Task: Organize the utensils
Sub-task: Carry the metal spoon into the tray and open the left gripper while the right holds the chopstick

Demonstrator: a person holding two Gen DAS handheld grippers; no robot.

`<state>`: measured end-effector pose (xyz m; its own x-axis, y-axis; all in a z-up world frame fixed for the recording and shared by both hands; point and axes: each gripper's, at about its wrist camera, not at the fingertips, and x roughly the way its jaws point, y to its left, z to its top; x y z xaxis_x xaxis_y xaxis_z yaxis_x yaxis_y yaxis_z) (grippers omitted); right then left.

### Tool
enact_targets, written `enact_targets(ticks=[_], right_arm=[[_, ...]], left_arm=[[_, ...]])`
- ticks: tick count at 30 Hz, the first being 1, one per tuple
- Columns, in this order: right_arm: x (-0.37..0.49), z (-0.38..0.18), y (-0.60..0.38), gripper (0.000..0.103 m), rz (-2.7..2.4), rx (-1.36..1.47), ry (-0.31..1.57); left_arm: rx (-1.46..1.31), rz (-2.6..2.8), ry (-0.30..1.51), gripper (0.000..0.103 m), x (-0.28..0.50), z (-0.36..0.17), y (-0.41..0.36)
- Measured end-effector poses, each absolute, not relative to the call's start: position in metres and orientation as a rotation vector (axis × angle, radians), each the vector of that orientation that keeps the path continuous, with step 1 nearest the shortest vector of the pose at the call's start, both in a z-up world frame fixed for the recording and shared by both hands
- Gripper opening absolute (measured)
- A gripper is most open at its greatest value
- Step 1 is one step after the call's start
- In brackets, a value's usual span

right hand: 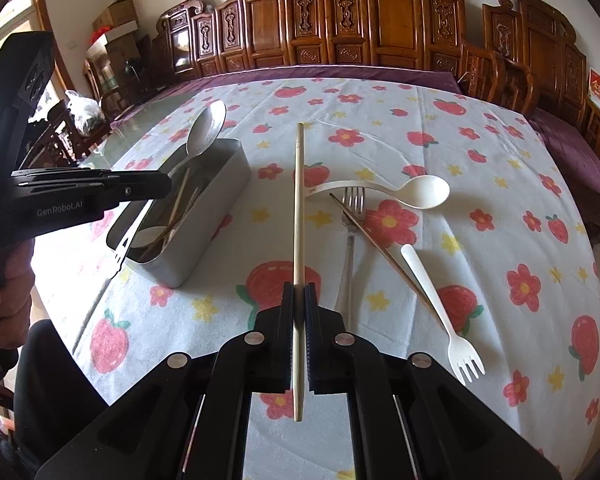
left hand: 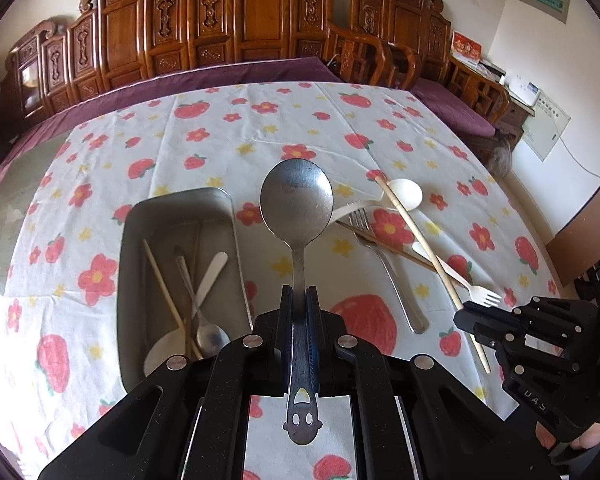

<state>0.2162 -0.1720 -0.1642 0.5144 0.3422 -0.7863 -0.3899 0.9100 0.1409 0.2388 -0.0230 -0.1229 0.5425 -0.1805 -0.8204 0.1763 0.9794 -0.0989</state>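
Clamped in my left gripper (left hand: 299,294) fingers, metal spoon (left hand: 296,196) goes into tray (left hand: 136,220) next, right gripper (right hand: 299,290) pinching chopstick (right hand: 299,200) to follow.

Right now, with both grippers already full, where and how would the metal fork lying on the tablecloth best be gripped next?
Probably by the metal fork handle's near half, from above, fingers straddling its narrow width. That stretch lies bare on the tablecloth, while a dark chopstick crosses the fork just below its tines and the white spoon handle arches over them, crowding the far end.
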Motion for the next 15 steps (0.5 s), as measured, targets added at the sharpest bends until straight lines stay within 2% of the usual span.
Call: enact_targets(ticks=[15], right_arm=[[0.222, -0.152, -0.151, 0.006, 0.476, -0.058, 0.914]], left_arm=[[-0.036, -0.147, 0.959, 0.006, 0.252, -0.124, 0.022]])
